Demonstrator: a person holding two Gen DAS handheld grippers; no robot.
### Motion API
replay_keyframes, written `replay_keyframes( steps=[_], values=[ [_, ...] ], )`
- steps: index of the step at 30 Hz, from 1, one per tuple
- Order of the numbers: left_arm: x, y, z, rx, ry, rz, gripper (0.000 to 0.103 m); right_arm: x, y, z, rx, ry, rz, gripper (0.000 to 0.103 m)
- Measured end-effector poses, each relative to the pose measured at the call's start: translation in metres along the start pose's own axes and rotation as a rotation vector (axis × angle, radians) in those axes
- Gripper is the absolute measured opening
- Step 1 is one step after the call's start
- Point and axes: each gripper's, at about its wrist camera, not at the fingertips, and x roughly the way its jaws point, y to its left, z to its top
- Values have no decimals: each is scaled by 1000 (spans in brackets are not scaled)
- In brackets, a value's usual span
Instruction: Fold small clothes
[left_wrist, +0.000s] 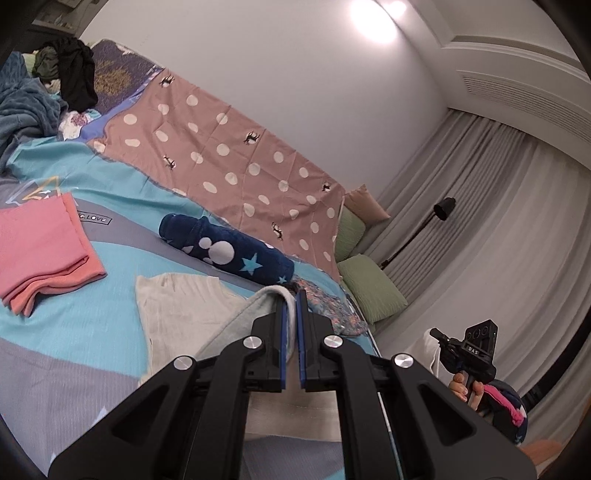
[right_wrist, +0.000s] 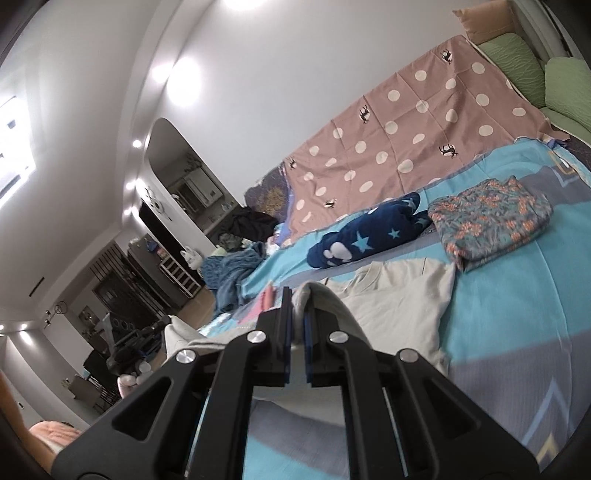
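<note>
A pale cream small garment (left_wrist: 184, 314) (right_wrist: 399, 314) lies spread on the blue and grey bedspread (left_wrist: 92, 332) (right_wrist: 517, 314). My left gripper (left_wrist: 291, 295) is shut on one lifted edge of it, and the cloth folds up between the blue pads. My right gripper (right_wrist: 300, 295) is shut on another lifted edge of the same garment, raised above the bed. In the left wrist view the right gripper's body (left_wrist: 476, 350) shows at lower right, held by a hand. The part of the garment under the grippers is hidden.
A folded pink garment (left_wrist: 44, 247) lies at the left, a folded floral garment (right_wrist: 491, 225) at the right. A navy roll with stars (left_wrist: 229, 251) (right_wrist: 369, 229) lies behind. A dotted pink sheet (left_wrist: 240, 155), green pillows (left_wrist: 369, 288) and a clothes heap (left_wrist: 70, 70) lie further back.
</note>
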Motion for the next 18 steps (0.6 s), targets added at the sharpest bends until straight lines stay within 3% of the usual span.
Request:
replay_keyframes(
  steps=[3,8,11,14,15,18],
  values=[
    [41,24,12,-29,29,61,4,38,-22,23,20,12,-66,5],
    [110,91,11,-115,111,255,5,115,-72,36,89,113,-185,7],
    [112,117,2,-172,129,291,11,147,-104,24,127,182,-363,17],
    [98,112,-8,-103,135,294,22,147,-116,3,120,223,-395,23],
    [93,108,-11,-65,153,306,24,145,-118,-1,110,233,-409,29],
    [91,98,-21,13,218,311,31,134,-121,-12,85,270,-437,31]
  ],
)
